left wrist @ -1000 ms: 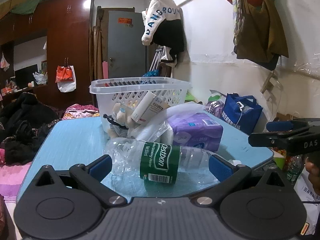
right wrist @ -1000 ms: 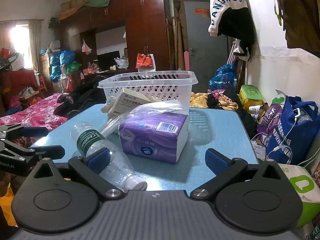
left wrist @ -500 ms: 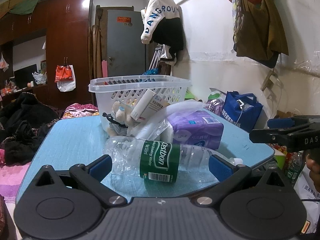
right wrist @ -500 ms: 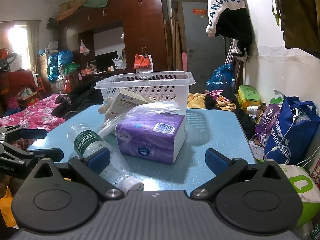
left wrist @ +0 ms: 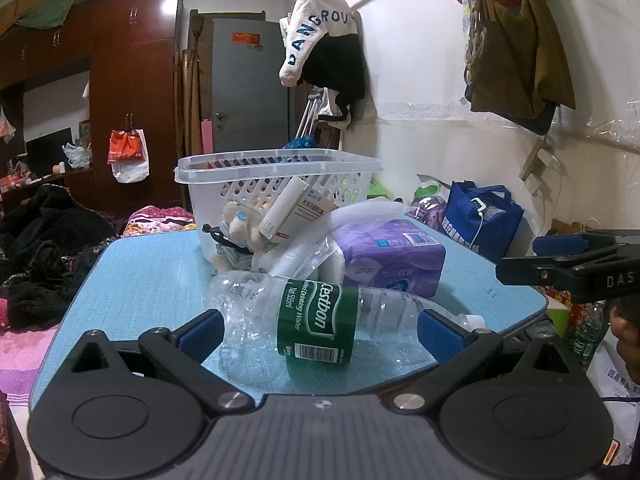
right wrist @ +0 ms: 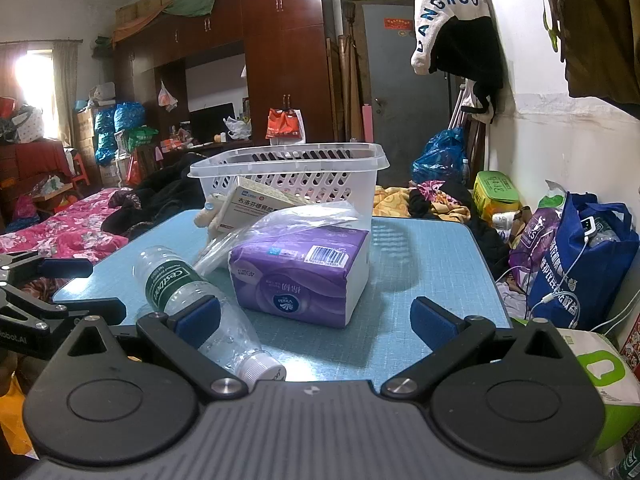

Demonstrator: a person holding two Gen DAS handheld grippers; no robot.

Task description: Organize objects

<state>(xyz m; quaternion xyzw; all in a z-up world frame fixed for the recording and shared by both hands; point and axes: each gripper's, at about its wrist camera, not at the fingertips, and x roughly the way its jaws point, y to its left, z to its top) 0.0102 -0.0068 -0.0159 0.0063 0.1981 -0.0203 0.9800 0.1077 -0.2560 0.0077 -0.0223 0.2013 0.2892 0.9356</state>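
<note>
A clear water bottle with a green label [left wrist: 320, 320] lies on its side at the front of the blue table [left wrist: 148, 272]. My left gripper [left wrist: 320, 330] is open, its blue pads to either side of the bottle. Behind lie a purple tissue pack [left wrist: 392, 256], a clear plastic bag [left wrist: 320, 240], a white medicine box [left wrist: 296, 212] and a small plush toy [left wrist: 236, 228], all in front of a white perforated basket [left wrist: 276, 180]. My right gripper [right wrist: 316, 320] is open and empty, just before the tissue pack [right wrist: 304, 272], with the bottle [right wrist: 192, 296] by its left pad.
The table's right edge [right wrist: 484, 264] drops to a blue tote bag [right wrist: 580, 264] and floor clutter. Dark clothes [left wrist: 36, 256] lie on a bed left of the table. Coats hang on the wall [left wrist: 516, 40] at right.
Both grippers have eased slightly forward and lower toward the table objects. Nothing on the table has moved.
</note>
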